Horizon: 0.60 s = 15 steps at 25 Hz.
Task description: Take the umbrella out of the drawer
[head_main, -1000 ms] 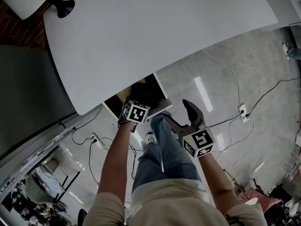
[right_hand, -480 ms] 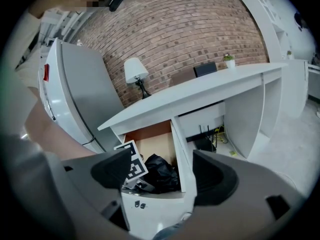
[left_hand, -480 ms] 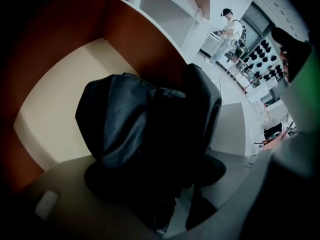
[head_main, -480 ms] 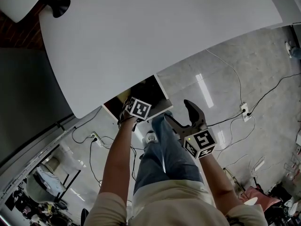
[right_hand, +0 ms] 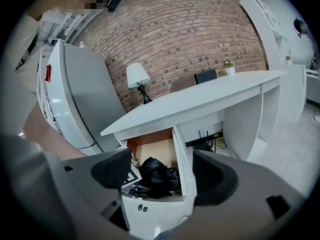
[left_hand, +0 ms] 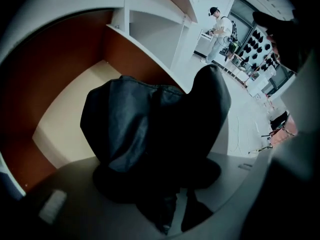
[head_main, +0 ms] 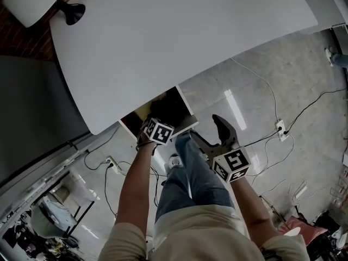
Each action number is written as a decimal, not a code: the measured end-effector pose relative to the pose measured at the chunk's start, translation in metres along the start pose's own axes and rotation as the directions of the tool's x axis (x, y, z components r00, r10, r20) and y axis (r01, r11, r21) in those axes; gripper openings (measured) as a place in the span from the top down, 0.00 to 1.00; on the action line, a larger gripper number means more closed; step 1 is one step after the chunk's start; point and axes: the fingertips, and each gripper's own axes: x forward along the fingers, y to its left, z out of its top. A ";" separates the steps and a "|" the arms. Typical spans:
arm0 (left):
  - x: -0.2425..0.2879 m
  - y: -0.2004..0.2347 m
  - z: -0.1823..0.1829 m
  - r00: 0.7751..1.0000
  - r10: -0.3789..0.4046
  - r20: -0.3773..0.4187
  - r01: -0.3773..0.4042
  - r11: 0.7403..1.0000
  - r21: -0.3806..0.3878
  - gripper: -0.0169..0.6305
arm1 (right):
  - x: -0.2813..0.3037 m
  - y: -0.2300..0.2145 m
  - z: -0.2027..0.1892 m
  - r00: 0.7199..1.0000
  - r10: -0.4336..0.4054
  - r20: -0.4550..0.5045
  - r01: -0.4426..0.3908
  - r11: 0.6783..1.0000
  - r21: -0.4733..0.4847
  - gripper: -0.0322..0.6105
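Two grippers: the left gripper [head_main: 156,125], down in the drawer [right_hand: 180,159], has just been closing its jaws onto the black umbrella [left_hand: 140,129] between them; the right gripper [head_main: 211,134] gapes empty.

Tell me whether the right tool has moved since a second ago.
No. In the head view the right tool keeps the same gap to the white floor socket, its jaws open and empty.

umbrella [left_hand: 145,129] 1 | drawer [right_hand: 181,164] 1 | desk [head_main: 179,37] 1 | lamp [right_hand: 137,79] 1 | grippers 2 (left gripper [head_main: 156,121], right gripper [head_main: 213,136])
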 end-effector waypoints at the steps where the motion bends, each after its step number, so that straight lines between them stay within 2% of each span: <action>1: -0.006 -0.001 0.000 1.000 0.001 0.012 -0.001 1.000 0.001 0.59 | -0.003 0.003 0.002 1.000 -0.002 0.005 0.002 1.000 -0.003 0.39; 7: -0.052 0.000 0.007 0.994 0.046 0.104 -0.044 0.999 -0.015 0.59 | -0.023 0.024 0.017 0.999 -0.017 0.048 0.019 0.999 -0.037 0.39; 10: -0.079 -0.009 0.008 0.988 0.042 0.146 -0.035 0.998 -0.048 0.59 | -0.038 0.035 0.021 0.998 -0.029 0.059 0.032 0.998 -0.050 0.39; 15: -0.125 -0.030 0.002 0.976 0.046 0.215 -0.034 0.998 -0.059 0.59 | -0.068 0.061 0.026 0.997 -0.041 0.072 0.046 0.997 -0.059 0.39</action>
